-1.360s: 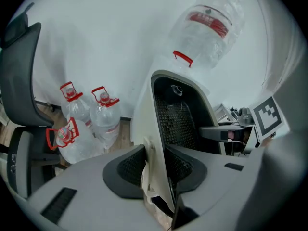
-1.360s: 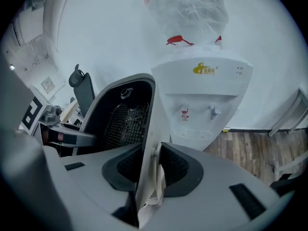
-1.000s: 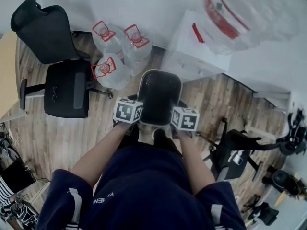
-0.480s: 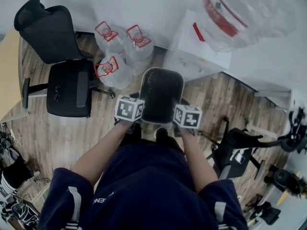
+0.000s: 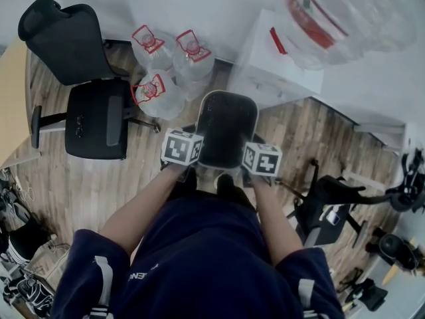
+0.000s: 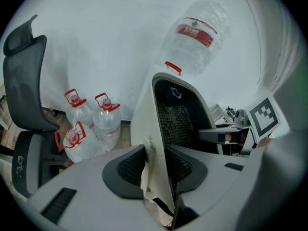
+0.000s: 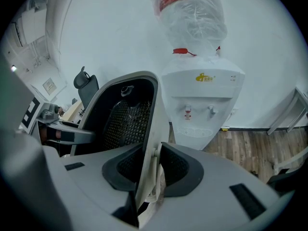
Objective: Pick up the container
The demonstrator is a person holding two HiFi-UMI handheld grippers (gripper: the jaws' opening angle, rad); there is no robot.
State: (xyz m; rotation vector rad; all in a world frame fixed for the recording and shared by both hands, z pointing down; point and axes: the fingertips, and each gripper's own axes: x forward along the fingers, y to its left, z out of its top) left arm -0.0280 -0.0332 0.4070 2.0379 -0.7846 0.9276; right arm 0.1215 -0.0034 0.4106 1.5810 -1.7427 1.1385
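The container [image 5: 226, 128] is a tall bin, white outside and black mesh inside, with its open mouth facing up toward the head view. It hangs between my two grippers in front of the person's body. My left gripper [image 5: 191, 155] is shut on the container's left wall [image 6: 147, 129], with the pads pressed on either side of the rim. My right gripper [image 5: 251, 161] is shut on the opposite wall [image 7: 147, 129] in the same way. A crumpled white liner [image 6: 153, 198] hangs under the left jaws. Whether the container's base touches the floor is hidden.
A white water dispenser [image 5: 279, 68] with an upturned bottle [image 5: 332, 12] stands just beyond the container. Three water jugs with red handles [image 5: 169, 72] sit on the wood floor to its left, beside a black office chair [image 5: 89, 115]. Black equipment [image 5: 339, 208] lies at the right.
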